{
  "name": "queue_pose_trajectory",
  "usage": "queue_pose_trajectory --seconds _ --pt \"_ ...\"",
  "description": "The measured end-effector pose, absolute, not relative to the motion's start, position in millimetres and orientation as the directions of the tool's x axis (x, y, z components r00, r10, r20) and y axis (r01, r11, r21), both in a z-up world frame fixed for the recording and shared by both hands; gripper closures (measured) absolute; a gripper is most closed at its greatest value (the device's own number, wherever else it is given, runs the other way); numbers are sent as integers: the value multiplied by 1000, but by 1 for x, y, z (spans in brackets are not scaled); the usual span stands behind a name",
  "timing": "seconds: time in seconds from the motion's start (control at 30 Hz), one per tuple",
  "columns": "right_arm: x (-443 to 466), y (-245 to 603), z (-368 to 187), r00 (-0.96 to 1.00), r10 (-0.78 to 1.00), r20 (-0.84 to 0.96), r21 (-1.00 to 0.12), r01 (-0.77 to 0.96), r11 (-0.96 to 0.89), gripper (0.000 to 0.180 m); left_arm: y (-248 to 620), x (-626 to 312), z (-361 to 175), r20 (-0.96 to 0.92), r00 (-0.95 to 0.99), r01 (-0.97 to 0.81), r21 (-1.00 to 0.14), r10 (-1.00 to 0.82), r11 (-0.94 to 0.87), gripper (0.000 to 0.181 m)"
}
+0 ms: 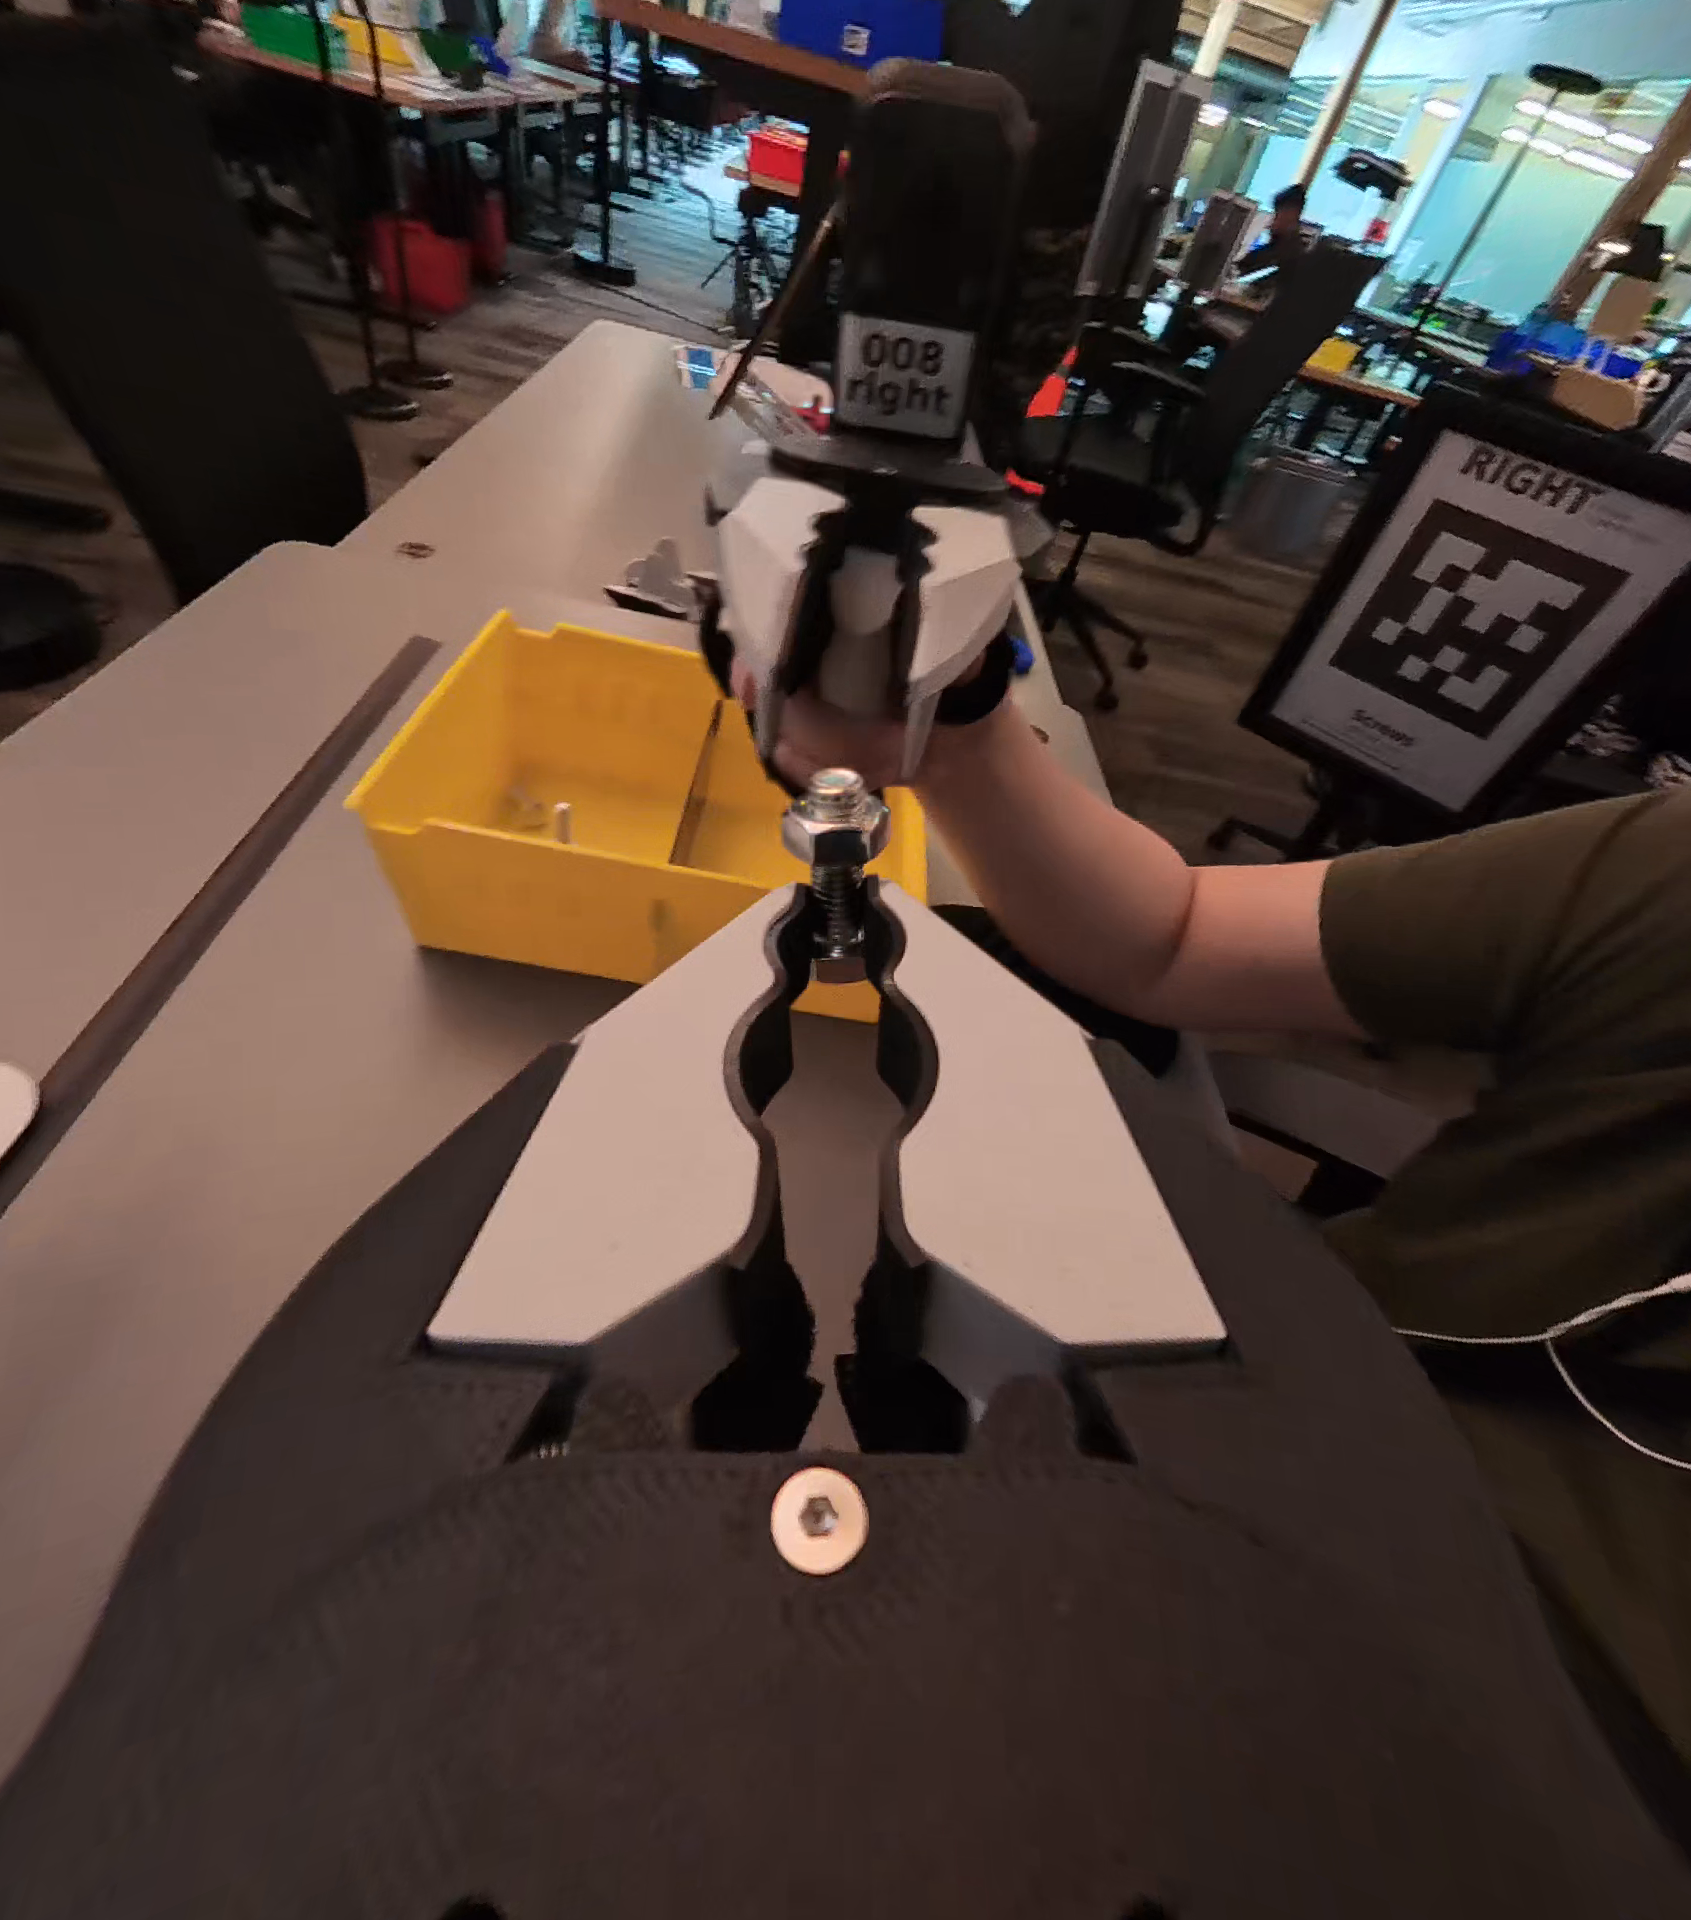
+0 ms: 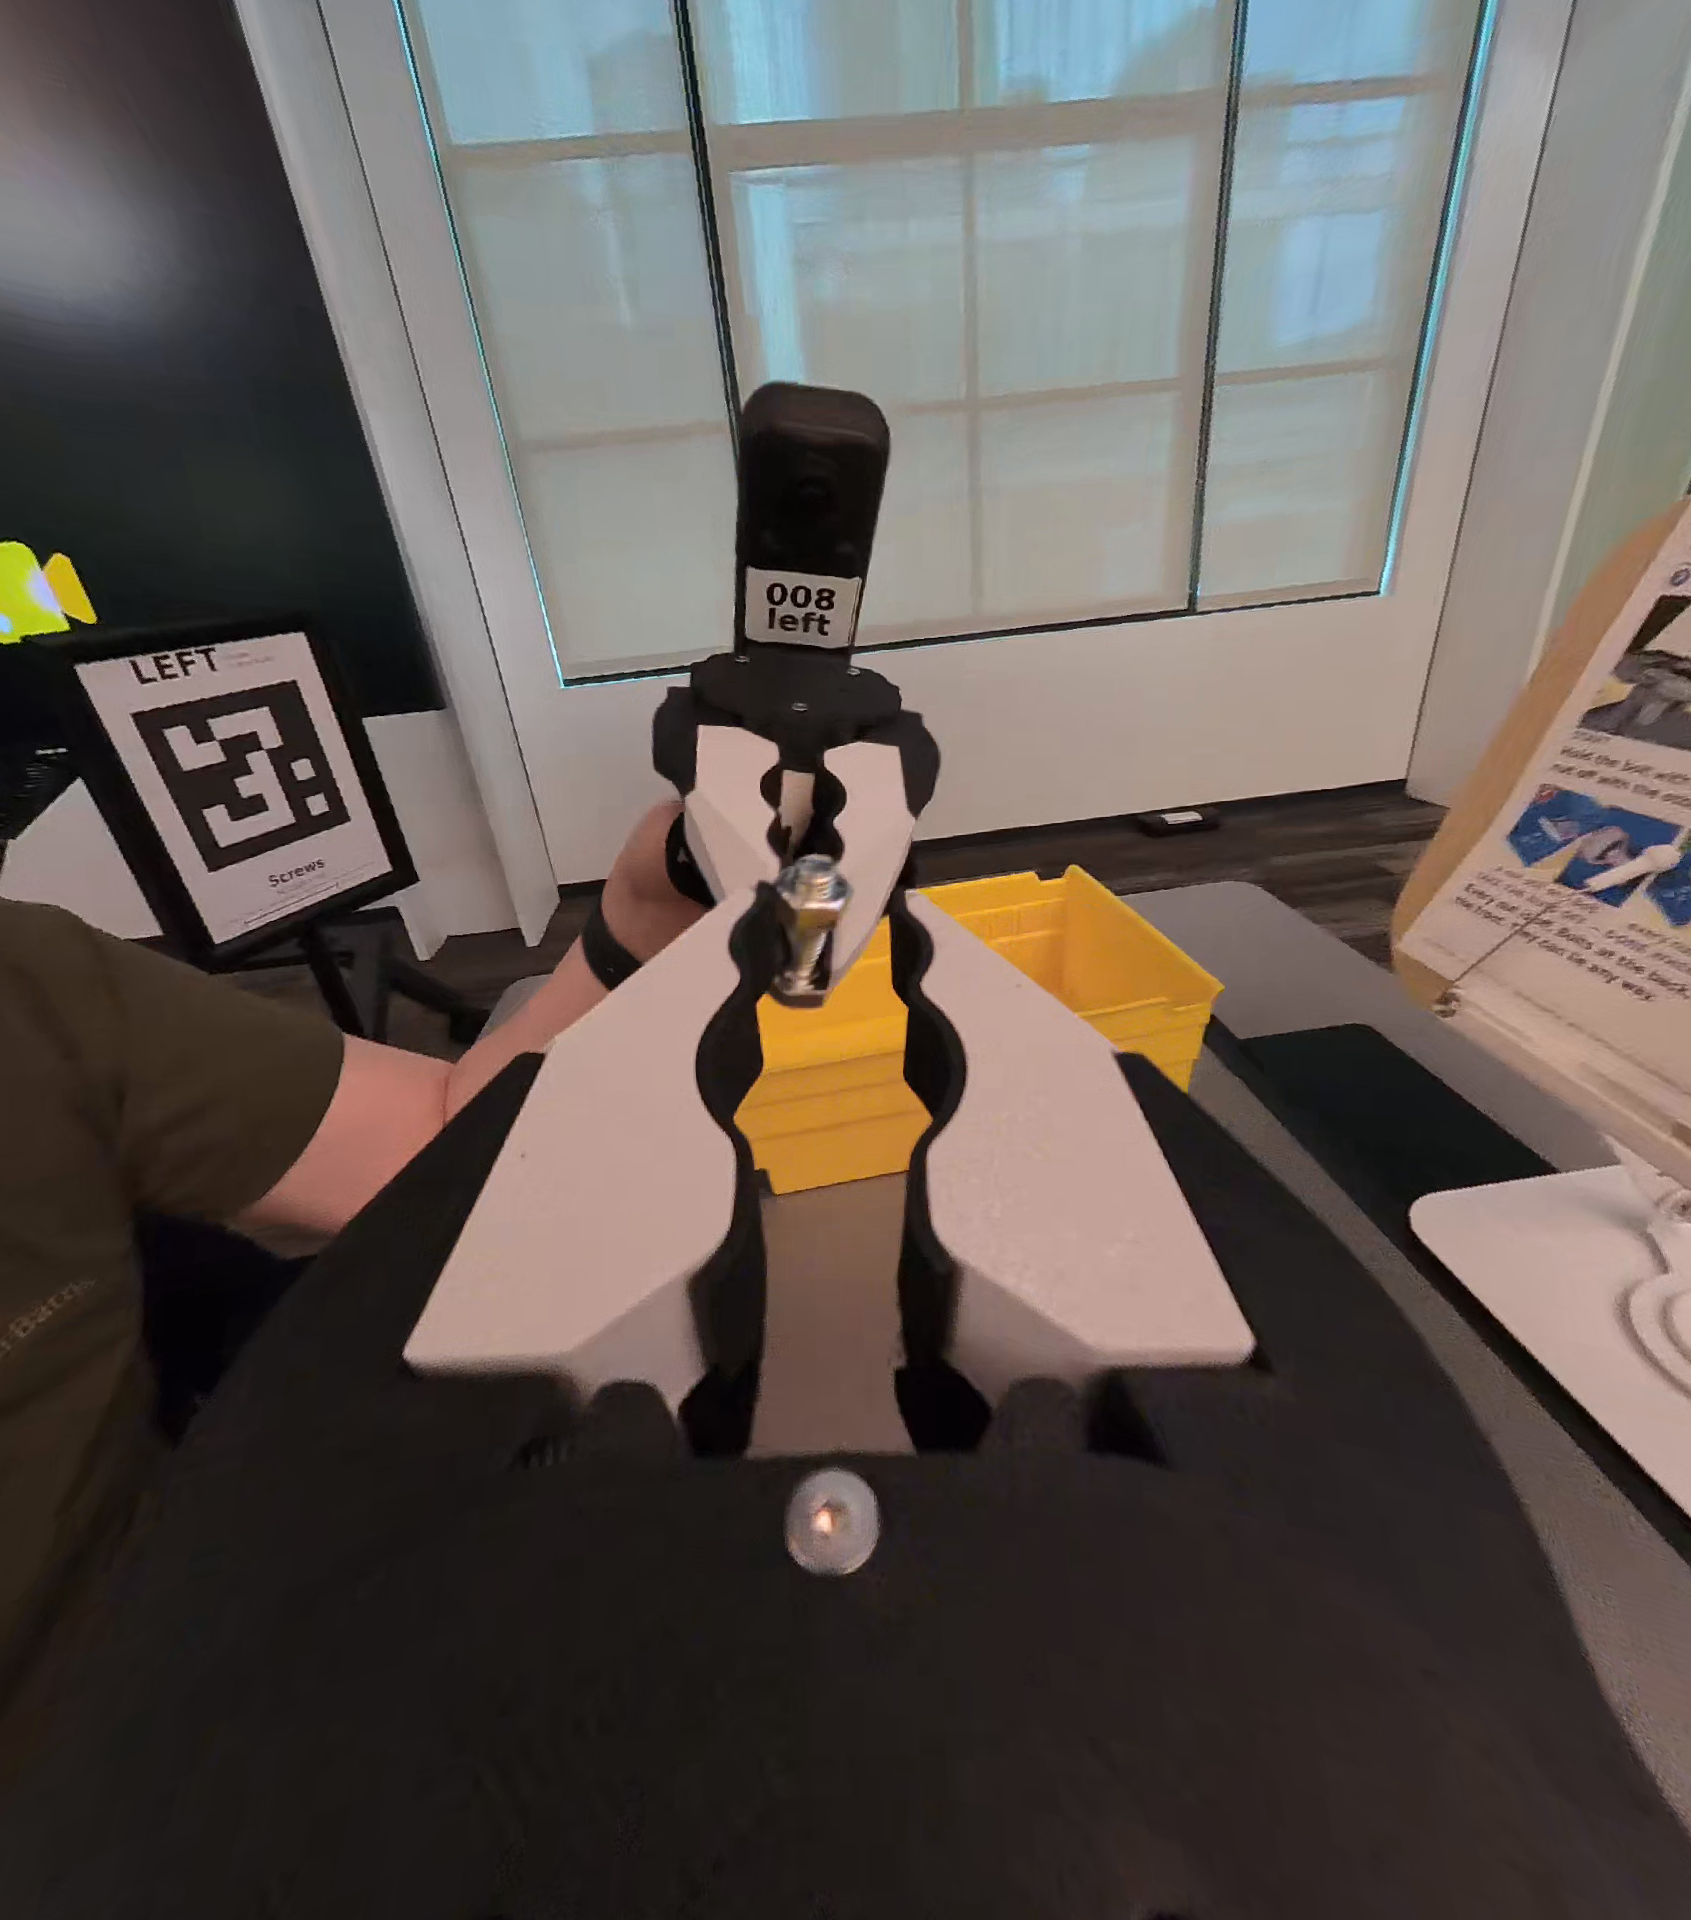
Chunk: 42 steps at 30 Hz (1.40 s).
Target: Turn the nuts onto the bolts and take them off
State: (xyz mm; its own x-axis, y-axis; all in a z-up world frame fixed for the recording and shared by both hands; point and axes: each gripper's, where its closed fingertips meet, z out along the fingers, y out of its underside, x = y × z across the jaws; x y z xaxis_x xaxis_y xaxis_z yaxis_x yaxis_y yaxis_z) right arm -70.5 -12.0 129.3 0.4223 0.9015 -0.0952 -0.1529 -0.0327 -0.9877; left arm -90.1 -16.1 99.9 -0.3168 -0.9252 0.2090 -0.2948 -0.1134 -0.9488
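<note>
A white label [image 1: 903, 384] is showing printed characters on the black camera [image 1: 924, 187] in the left wrist view. Behind it, a framed sign [image 1: 1485, 623] is carrying a heading, a black-and-white square marker and a small caption. In the right wrist view, a second label [image 2: 799, 608], another framed sign [image 2: 238, 779], an illustrated instruction sheet [image 2: 1672, 810] and a shirt [image 2: 20, 1330] are also bearing print.

Two tongs show: the left tongs [image 1: 836, 914] and the right tongs [image 2: 815, 935]. Between them is one bolt [image 1: 836, 904] carrying one nut [image 1: 835, 828]. One yellow bin [image 1: 550, 810] sits on the bench [image 1: 197, 935], with two small metal pieces [image 1: 540, 816] inside it, too small to tell apart. Two framed marker signs stand by: one [image 1: 1485, 623] and another [image 2: 238, 779]. One instruction board [image 2: 1651, 810] stands at the bench's edge.
</note>
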Motion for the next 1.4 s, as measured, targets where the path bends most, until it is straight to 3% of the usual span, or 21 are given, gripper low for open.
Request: queue_pose_trajectory --seconds 0.3,0.77,0.93,1.03,1.4 --pt "-84 -23 125 278 946 -168 -976 -182 -119 172 -37 -80 97 215 -370 -314 -945 -904 -96 173" --pt "-89 -27 127 240 953 -183 -972 -190 -139 172 -44 -78 99 275 -419 -312 -939 -865 -148 173" --pt "-84 -26 131 240 953 -187 -965 -224 -133 172 -37 -70 103 186 -378 -233 -967 -907 -101 162" --pt "-80 -22 130 257 947 -193 -963 -235 -133 173 -39 -68 103 175 -388 -216 -972 -905 -95 173" --pt "-85 -23 133 248 951 -184 -960 -252 -120 173 -42 -73 105 235 -432 -219 -964 -871 -152 173"
